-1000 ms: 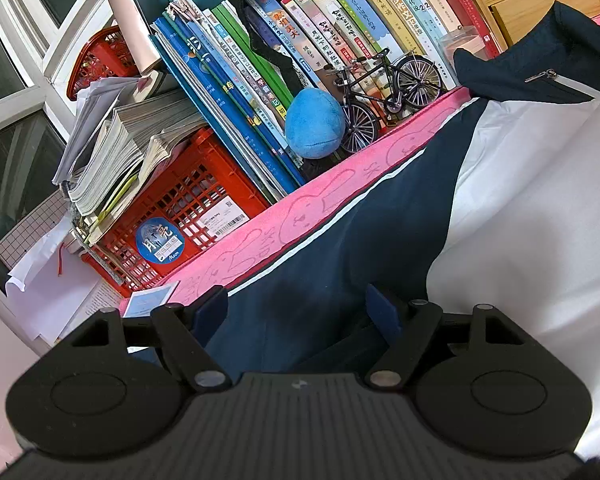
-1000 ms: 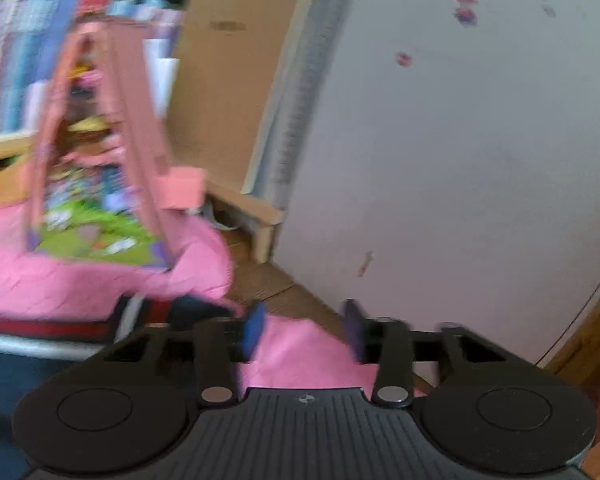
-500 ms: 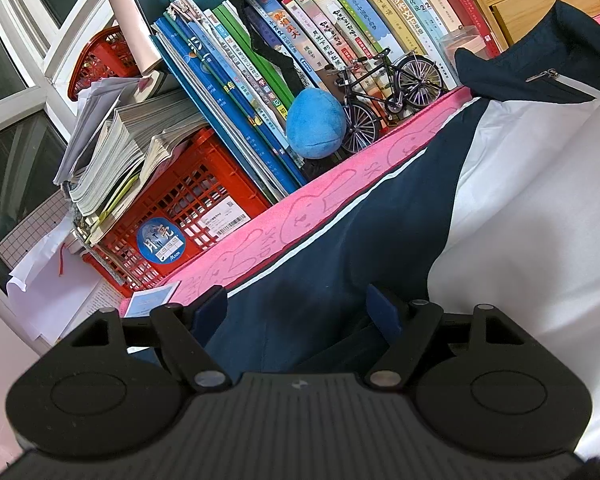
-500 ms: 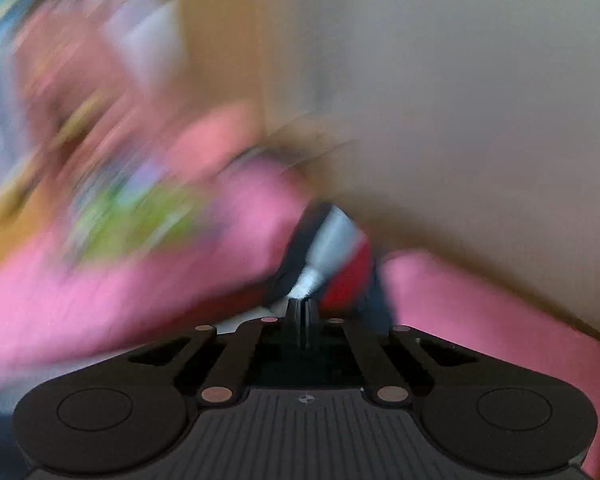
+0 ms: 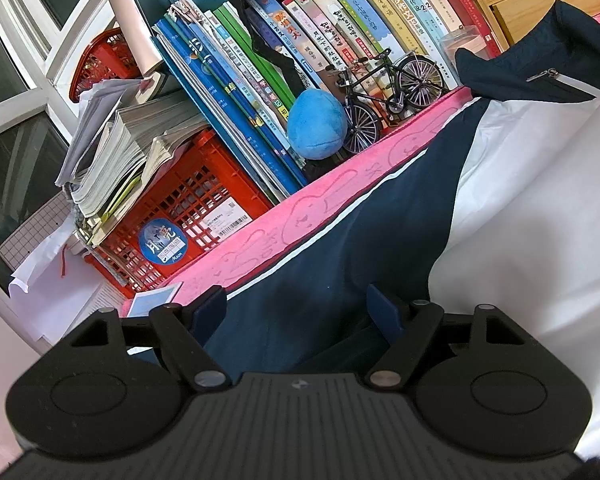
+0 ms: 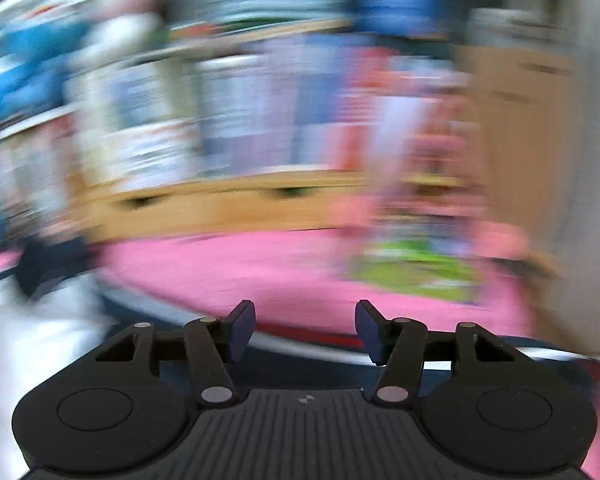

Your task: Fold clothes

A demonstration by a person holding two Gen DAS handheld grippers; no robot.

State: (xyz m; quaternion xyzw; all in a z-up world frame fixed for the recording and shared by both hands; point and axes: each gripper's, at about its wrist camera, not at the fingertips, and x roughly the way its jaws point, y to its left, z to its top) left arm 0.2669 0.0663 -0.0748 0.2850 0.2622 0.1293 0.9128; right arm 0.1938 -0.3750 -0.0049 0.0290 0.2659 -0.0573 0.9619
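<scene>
Navy-white jacket (image 5: 380,232) under left gripper (image 5: 296,310), spread wide

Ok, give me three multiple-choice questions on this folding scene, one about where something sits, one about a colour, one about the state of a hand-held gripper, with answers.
1. Where does the model bicycle stand?
A. inside the red crate
B. in front of the leaning books, beside the blue plush ball
C. on the white part of the jacket

2. What colour is the cloth under the jacket?
A. pink
B. green
C. grey

3. In what state is the left hand-held gripper?
A. shut on a book
B. shut on the jacket collar
C. open, above the navy sleeve

Answers:
1 B: its wheels rest at the foot of the books, next to the blue plush ball.
2 A: a pink strip runs between the jacket and the red crate.
3 C: its fingers are spread, with only navy fabric between them.
</scene>
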